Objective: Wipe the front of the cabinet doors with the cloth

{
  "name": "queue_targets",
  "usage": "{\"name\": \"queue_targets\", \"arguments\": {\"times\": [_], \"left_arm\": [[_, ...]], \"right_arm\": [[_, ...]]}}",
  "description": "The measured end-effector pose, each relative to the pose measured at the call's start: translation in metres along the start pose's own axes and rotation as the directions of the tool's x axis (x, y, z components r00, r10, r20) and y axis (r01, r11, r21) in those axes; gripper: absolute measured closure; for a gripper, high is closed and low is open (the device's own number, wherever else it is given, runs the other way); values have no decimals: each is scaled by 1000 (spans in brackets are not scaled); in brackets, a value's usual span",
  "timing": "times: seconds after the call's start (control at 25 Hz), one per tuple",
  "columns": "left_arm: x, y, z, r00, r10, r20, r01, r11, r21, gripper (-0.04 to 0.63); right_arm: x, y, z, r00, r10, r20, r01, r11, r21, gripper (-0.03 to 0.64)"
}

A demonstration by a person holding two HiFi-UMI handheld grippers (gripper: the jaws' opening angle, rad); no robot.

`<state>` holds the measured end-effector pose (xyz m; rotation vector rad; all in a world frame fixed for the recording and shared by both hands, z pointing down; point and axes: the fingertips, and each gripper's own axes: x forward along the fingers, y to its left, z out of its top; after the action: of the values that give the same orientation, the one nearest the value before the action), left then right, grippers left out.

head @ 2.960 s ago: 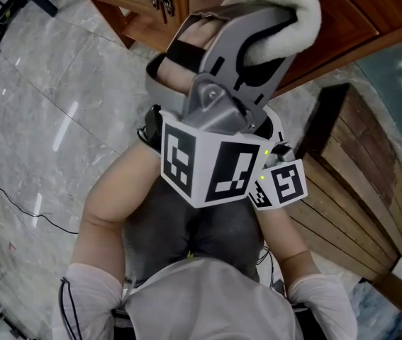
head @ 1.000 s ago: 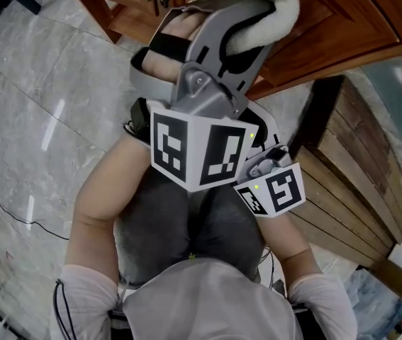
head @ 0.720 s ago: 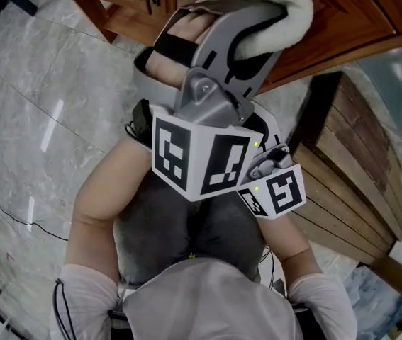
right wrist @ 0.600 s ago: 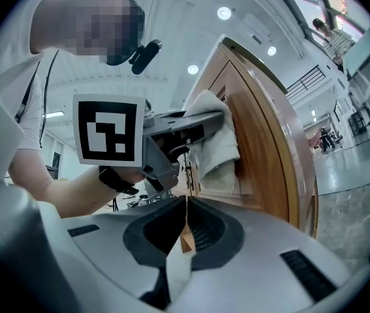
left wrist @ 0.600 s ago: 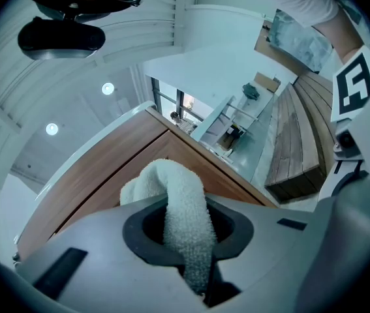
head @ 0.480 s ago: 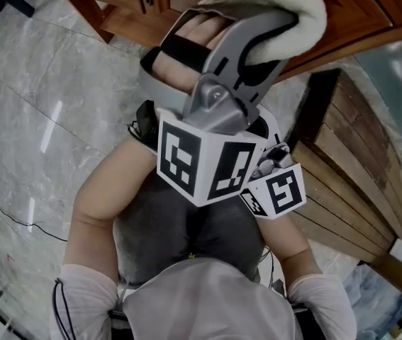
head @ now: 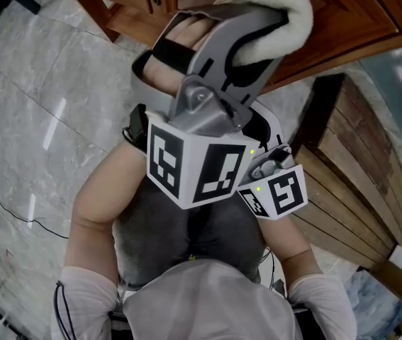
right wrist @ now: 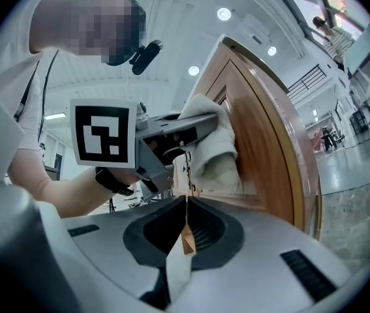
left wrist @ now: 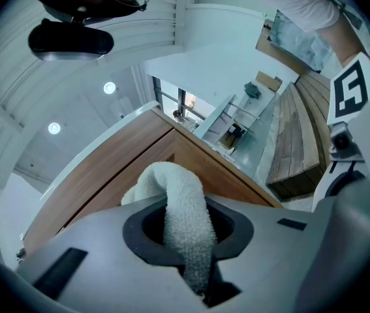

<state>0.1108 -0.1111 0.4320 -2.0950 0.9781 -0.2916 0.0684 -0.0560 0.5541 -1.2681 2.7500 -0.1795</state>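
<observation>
Left claw [left wrist: 196,266] is clamped on a strip of the white terry cloth [left wrist: 175,201], which runs up between its jaws and folds over into a thick wad ahead of them. In the head view that wad sits at the top centre of the frame against the brown wooden cabinet door [head: 349,9]. Half a second ago it reached further toward the upper right, so claw and cloth have slid a little to the left along the door. The left claw's marker cube [head: 193,165] has shifted left with them.

Right claw [right wrist: 183,237] has its jaws closed together with nothing gripped. The head view shows it only as a smaller marker cube [head: 275,193], tucked low and to the right of the left one, where it was before.

Only the right claw view shows the contact from the side: the cloth is pressed flat on the door's panelled front. The head view alone shows the slatted wooden platform [head: 349,183] at right.
</observation>
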Motion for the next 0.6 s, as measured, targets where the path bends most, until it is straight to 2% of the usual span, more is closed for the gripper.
{"name": "queue_targets", "arguments": {"times": [0.36,0.6], "left_arm": [[-32,43,-77,985,95,-146,-92,995,29,523],[-38,42,-124,970,105,-220,-107,994,3,523]], "right_arm": [[8,4,-3,1000,-11,-4,11,1000,-21,578],[7,1,-2,999,-40,-8,39,998,-42,578]]}}
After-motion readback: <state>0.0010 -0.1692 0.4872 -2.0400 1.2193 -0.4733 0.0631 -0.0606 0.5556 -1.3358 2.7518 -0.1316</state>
